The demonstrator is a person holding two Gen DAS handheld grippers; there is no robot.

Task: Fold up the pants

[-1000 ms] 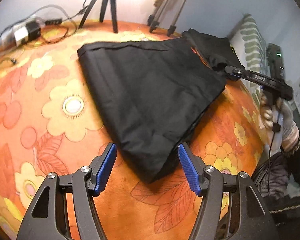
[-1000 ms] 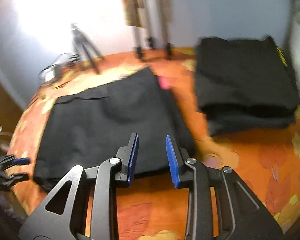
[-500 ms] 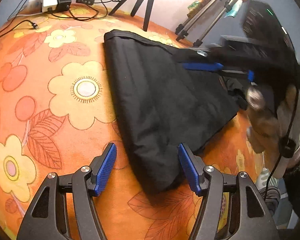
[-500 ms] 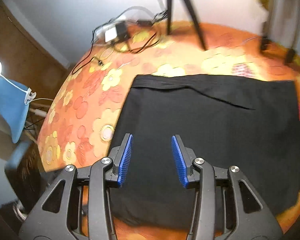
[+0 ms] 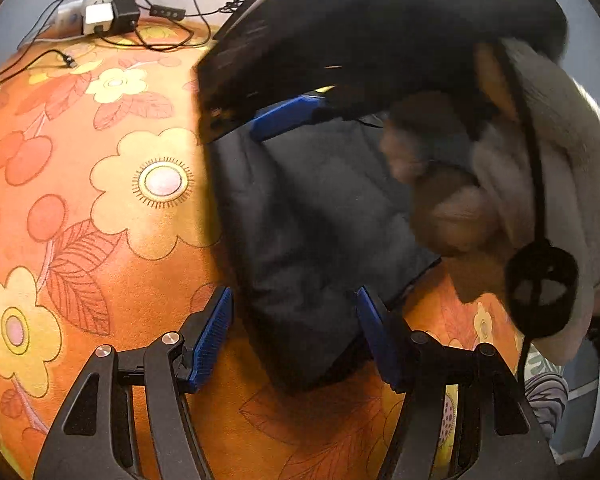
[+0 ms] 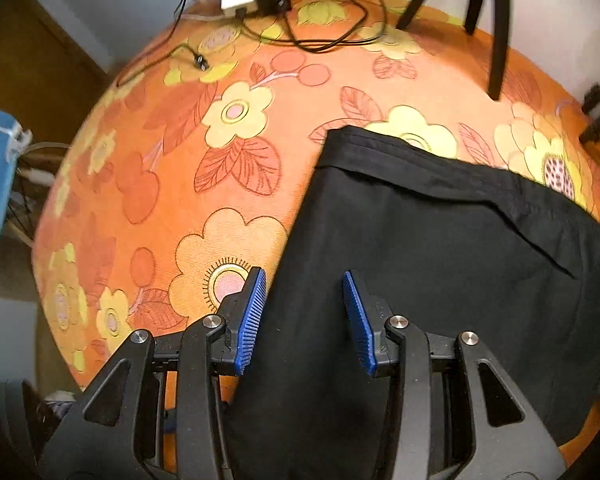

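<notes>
- Black pants [image 6: 440, 240] flat on flowered worktop [image 6: 172, 160], near front edge.
- Left gripper [image 5: 292, 336] jaws apart, astride near corner, nothing clamped.
- Right gripper [image 6: 304, 312] jaws apart over left hem.
- Risk: single-layer pinch, skewed fold; collision likely between close grippers.

Pants [image 6: 440, 248] on tablecloth [image 6: 204, 184]

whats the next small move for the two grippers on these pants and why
Probably lower both and close on the near edge. The left gripper and right gripper both stand open, empty, over the black pants, which lie flat on the flowered cloth with no fabric pinched yet.
</notes>
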